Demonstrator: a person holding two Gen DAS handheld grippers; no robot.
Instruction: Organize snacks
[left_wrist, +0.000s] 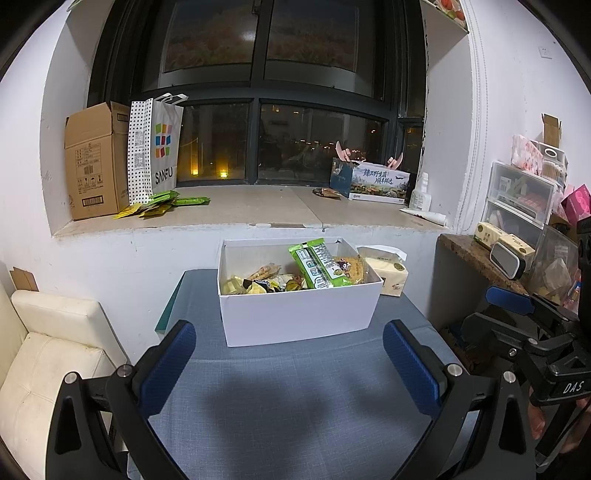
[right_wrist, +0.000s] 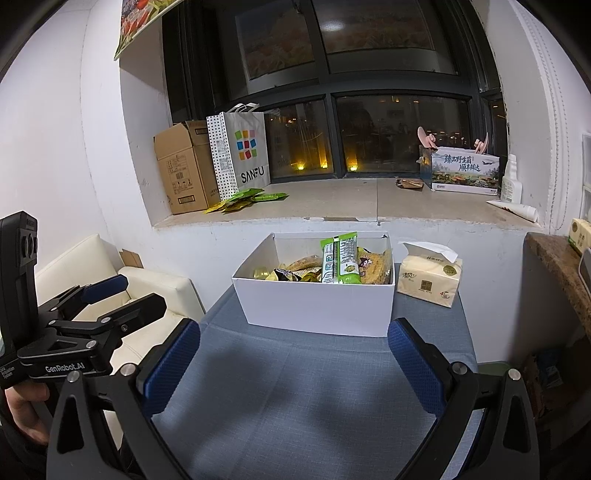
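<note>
Both the left gripper (left_wrist: 290, 363) and the right gripper (right_wrist: 293, 363) are held spread wide and empty above the blue-grey table (right_wrist: 295, 398). The snacks (left_wrist: 317, 267) are seen piled in the white box (left_wrist: 299, 314) at twelve o'clock, a tissue pack (right_wrist: 430, 278) just beside it at three o'clock. More green packets (left_wrist: 162, 205) are seen on the windowsill (left_wrist: 258, 206) at eleven o'clock.

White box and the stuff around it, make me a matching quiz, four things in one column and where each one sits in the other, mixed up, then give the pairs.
Things:
1. tall green snack packet
2. tissue pack
3. SANFU bag
4. flat green packets

Places:
A. lying on the windowsill in front of the bag
B. standing inside the white box
C. on the blue table, right of the box
D. upright on the windowsill beside the cardboard box

Pairs: 1-B, 2-C, 3-D, 4-A
</note>
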